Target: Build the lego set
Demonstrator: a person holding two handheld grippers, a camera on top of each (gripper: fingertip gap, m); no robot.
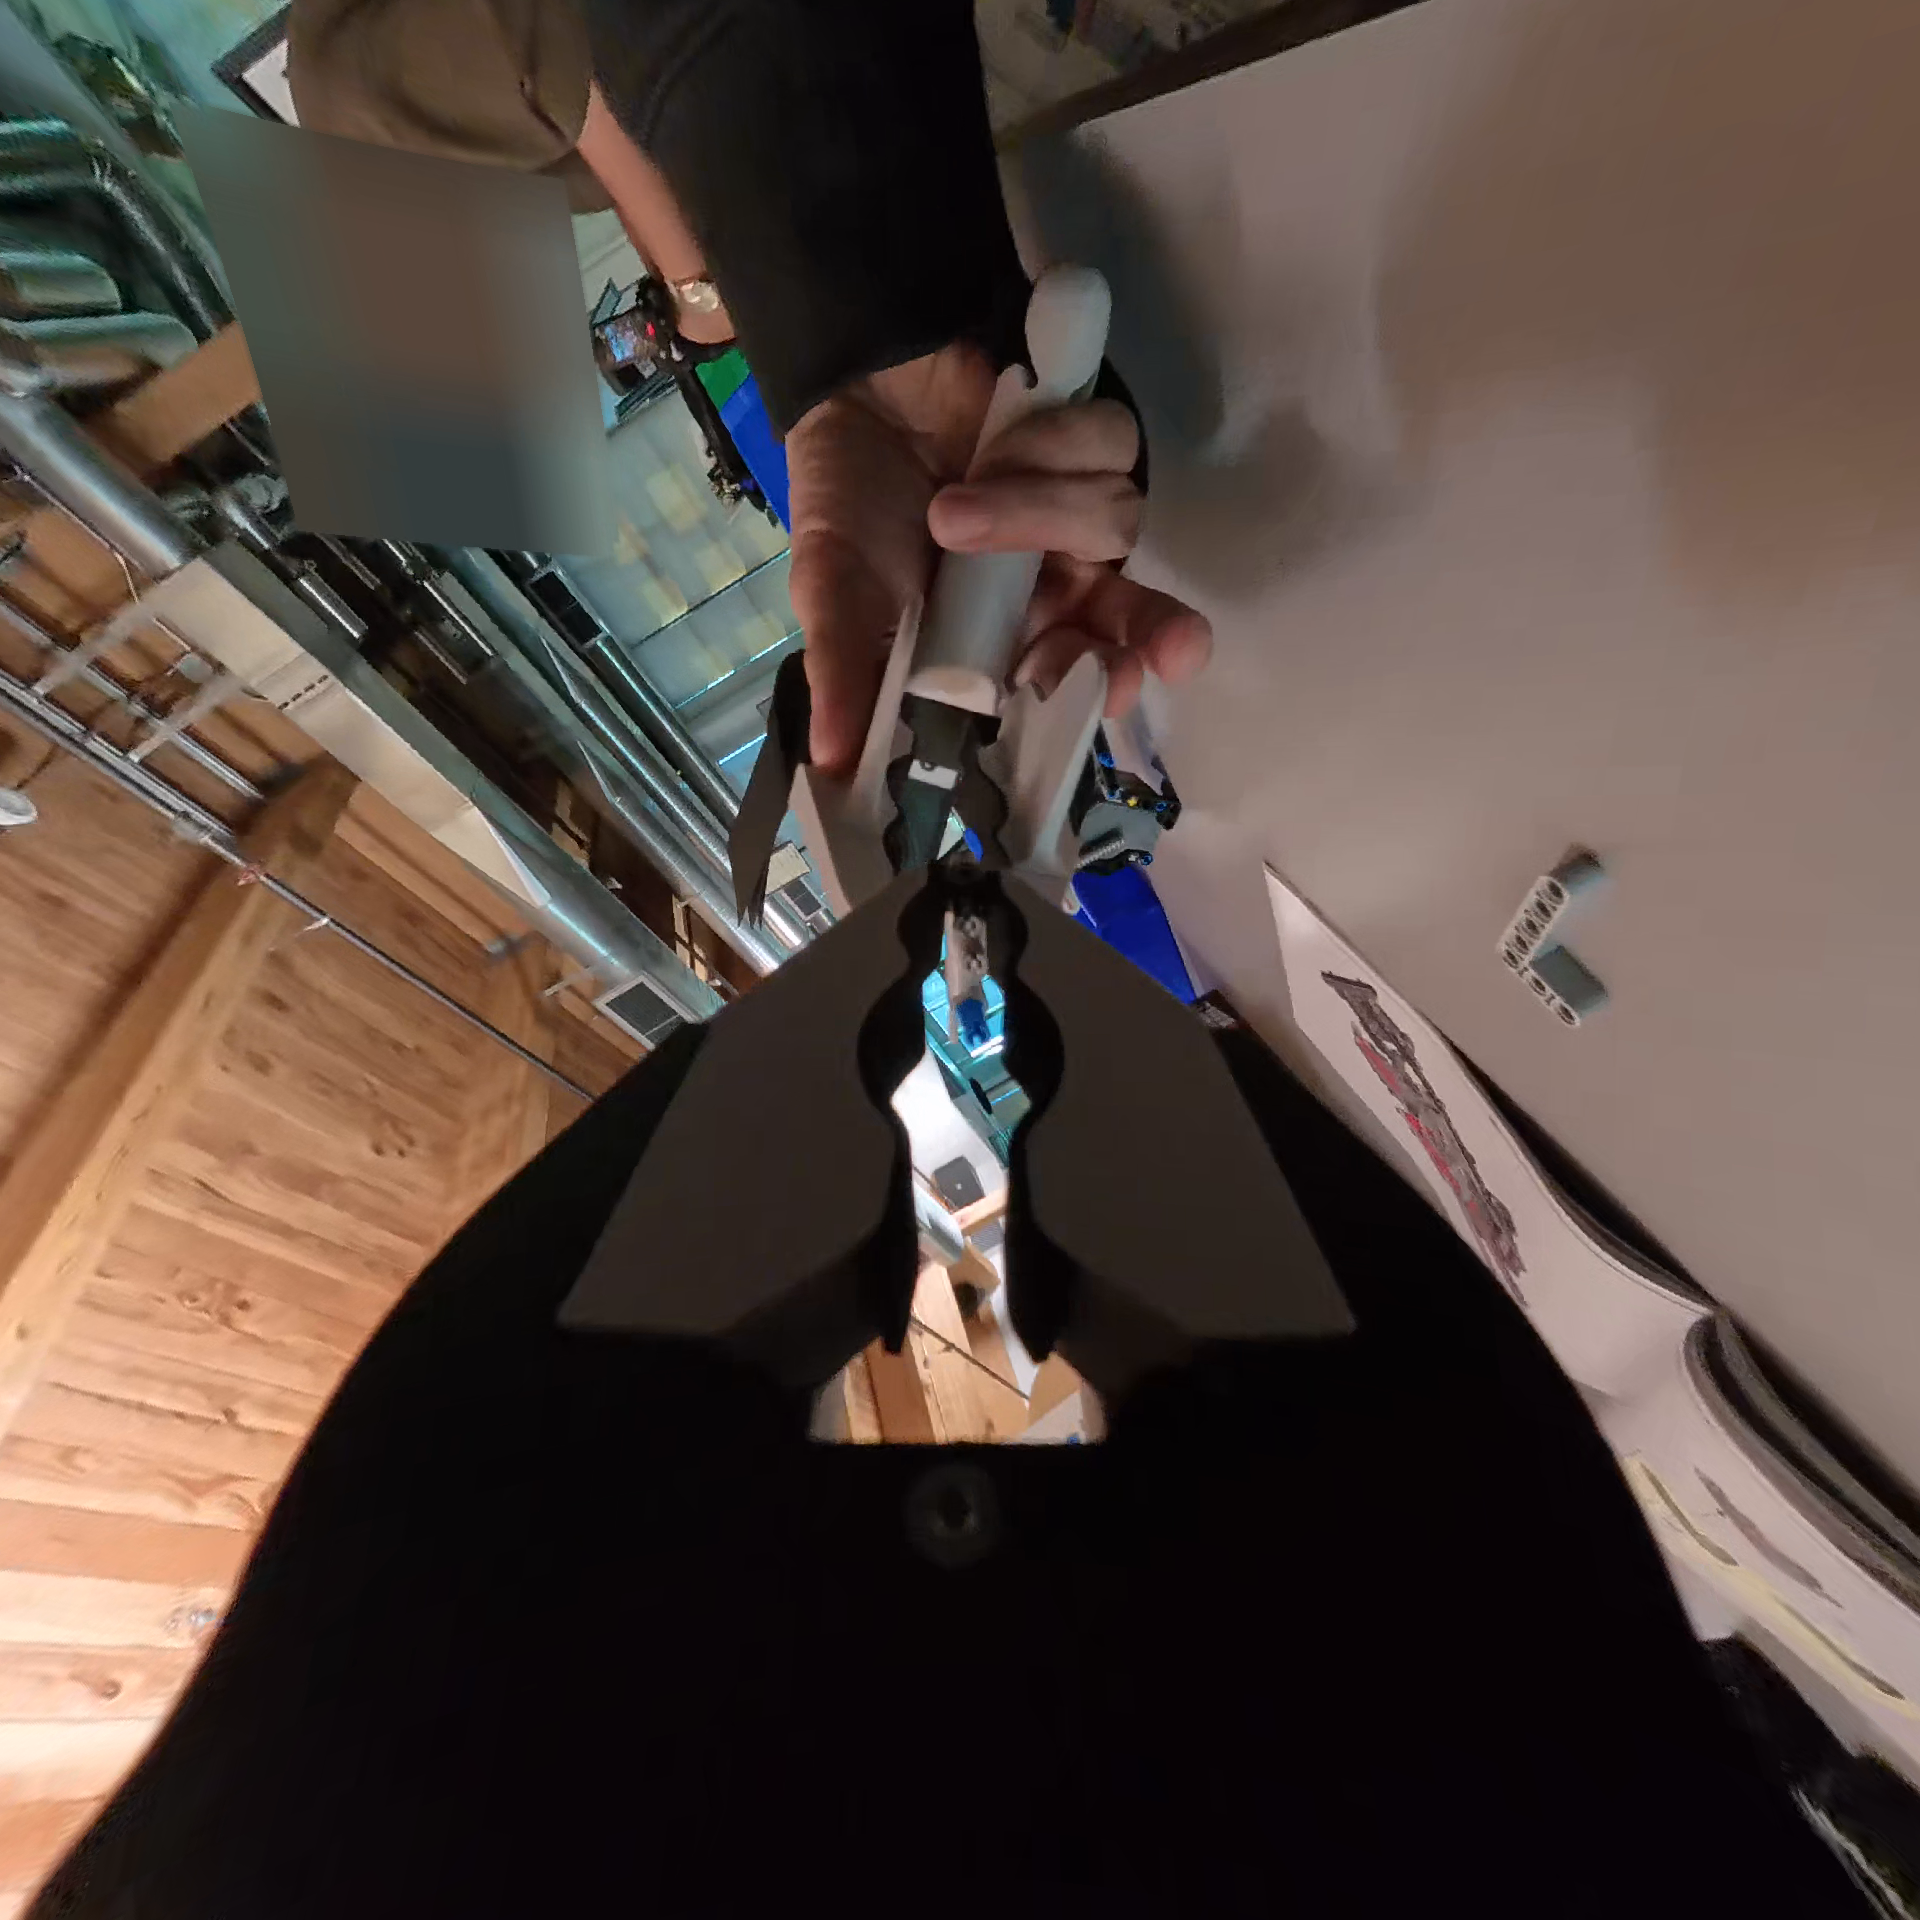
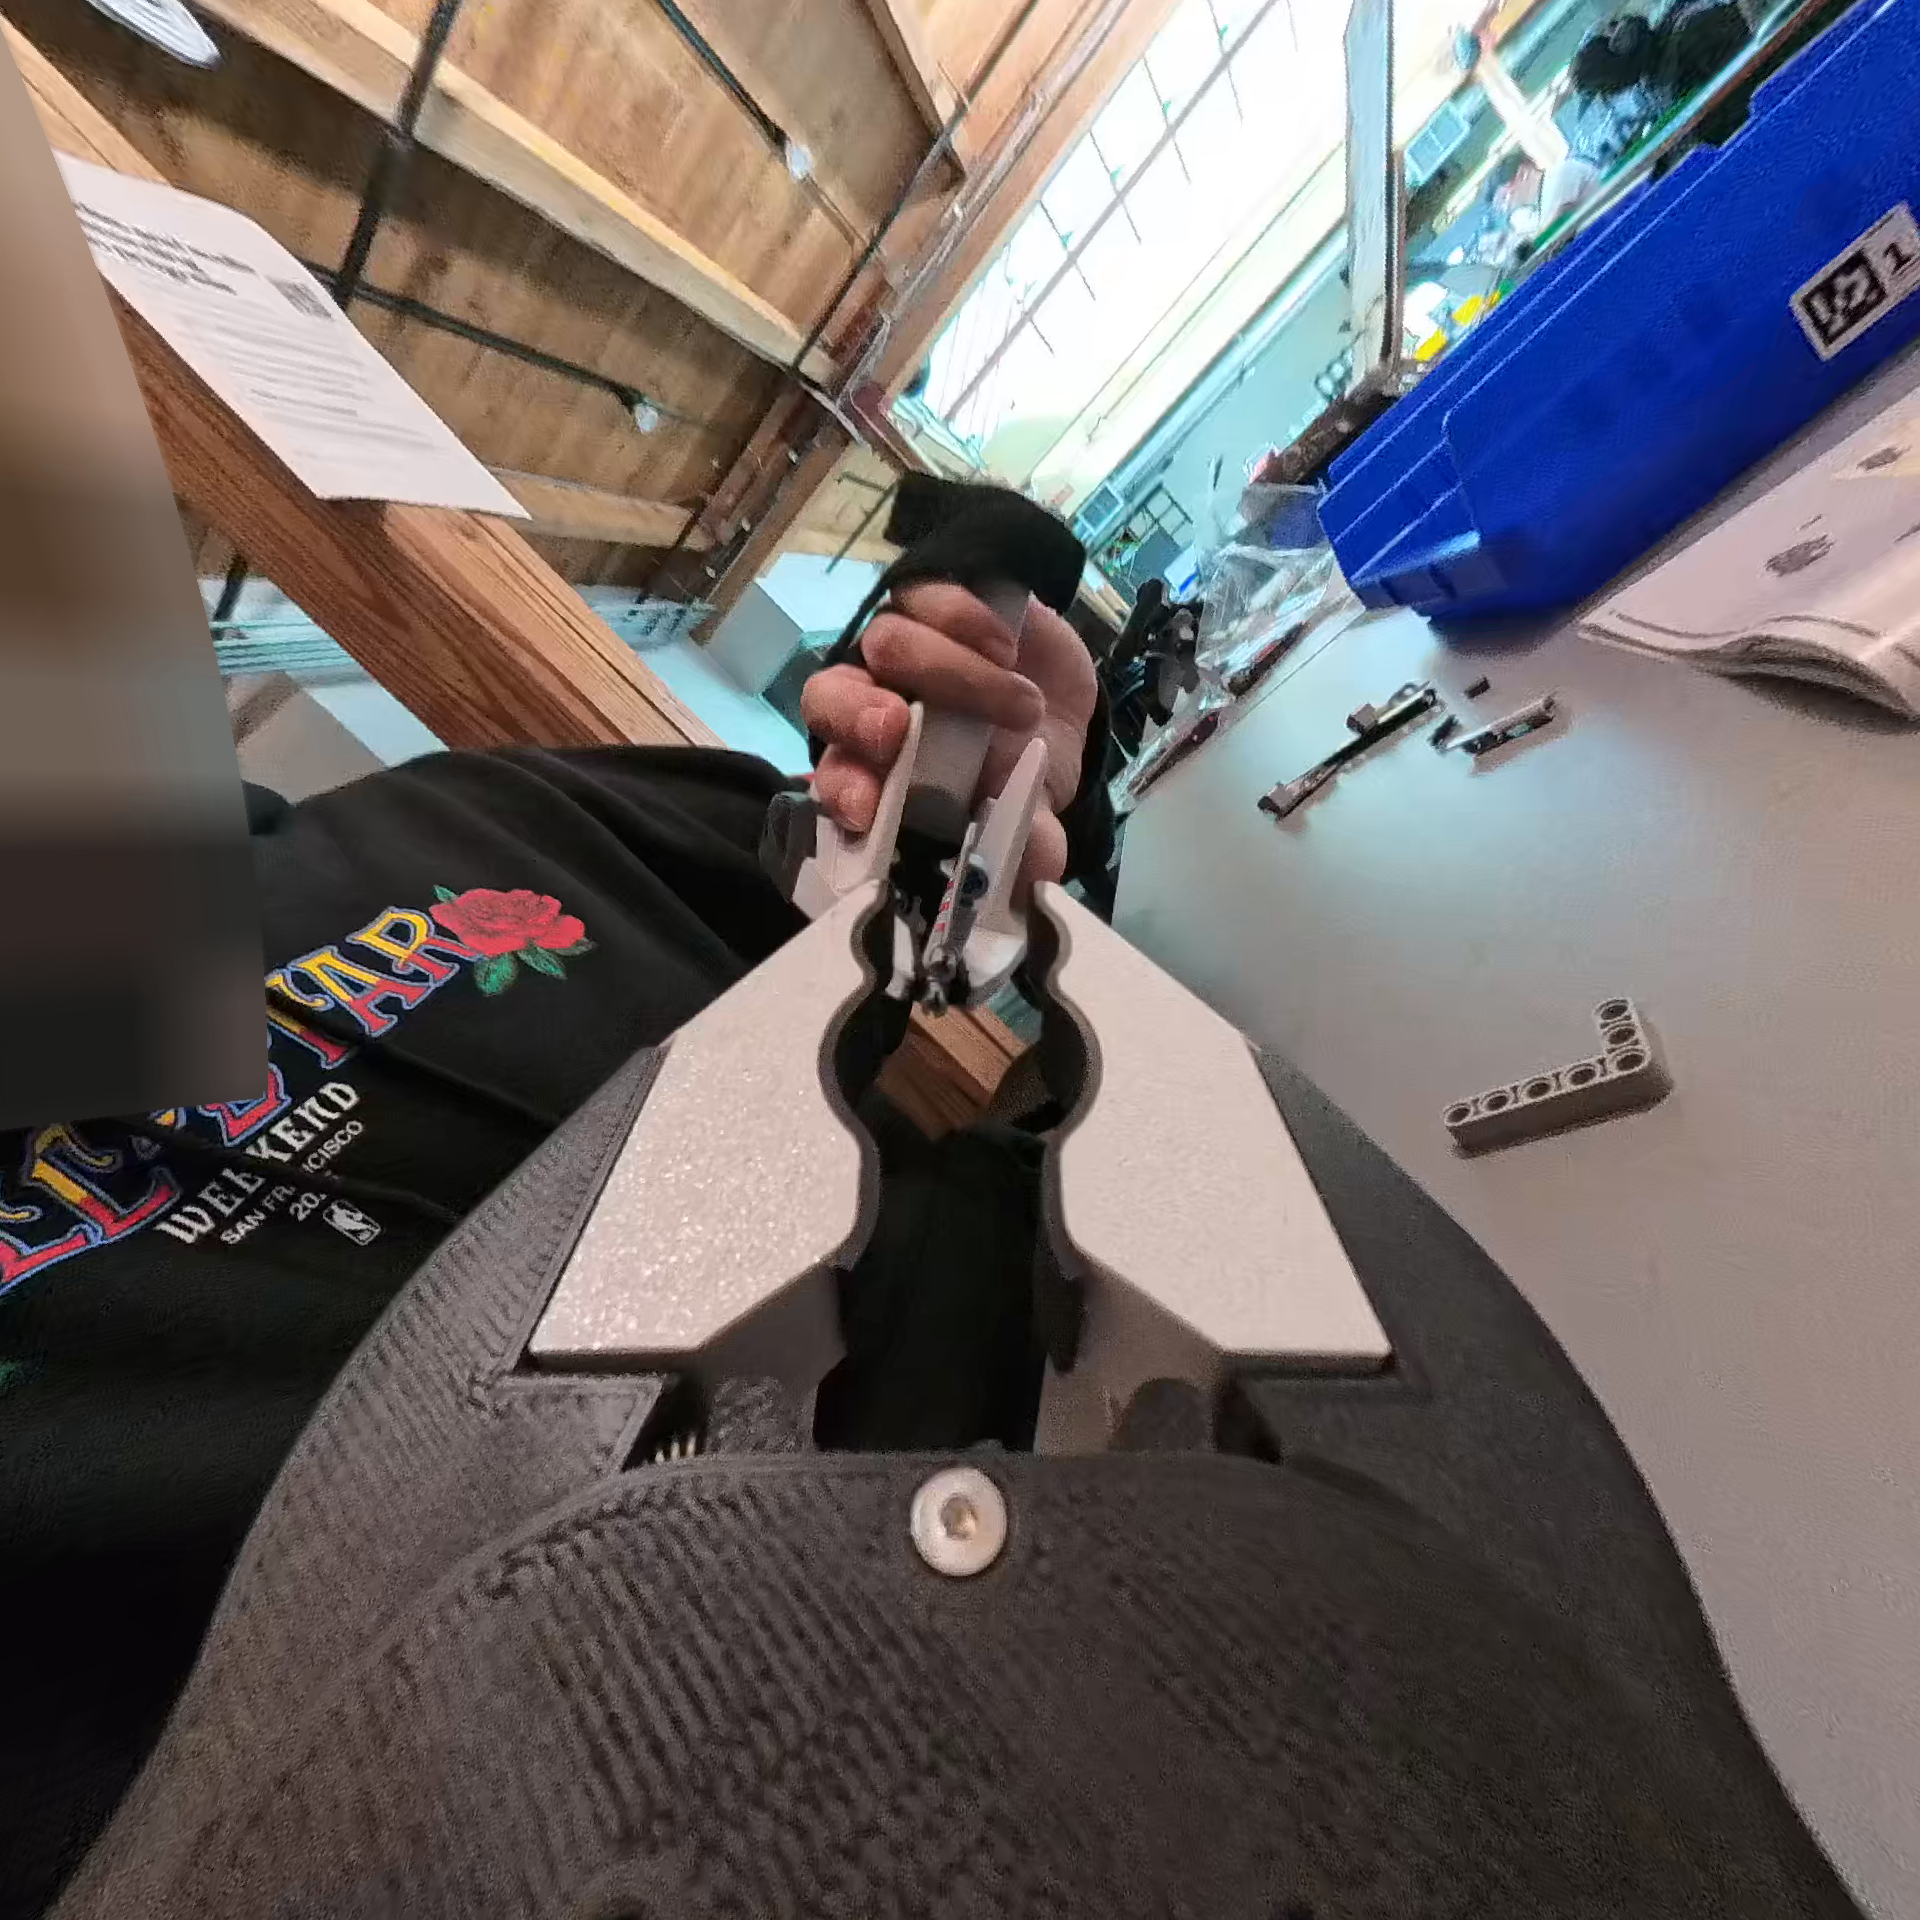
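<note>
Both grippers are held up off the grey table [image 2: 1455, 1403] and meet tip to tip. My left gripper [image 1: 962, 883] is shut on a small white lego beam [image 1: 968, 951] with a blue pin at its near end. In the right wrist view the left gripper [image 2: 951, 971] points at me, held by a hand, with the beam [image 2: 951, 920] between its fingers. My right gripper [image 2: 958, 902] has its jaws partly apart around the beam's dark tip, and I see nothing gripped in them. In the left wrist view the right gripper [image 1: 961, 857] is held by a hand.
A grey L-shaped beam [image 2: 1564, 1081] lies loose on the table, also in the left wrist view [image 1: 1553, 935]. An open instruction booklet [image 2: 1787, 613], a blue bin [image 2: 1621, 416] and dark lego strips [image 2: 1351, 748] lie farther off. A grey sub-assembly [image 1: 1127, 816] sits behind the right gripper.
</note>
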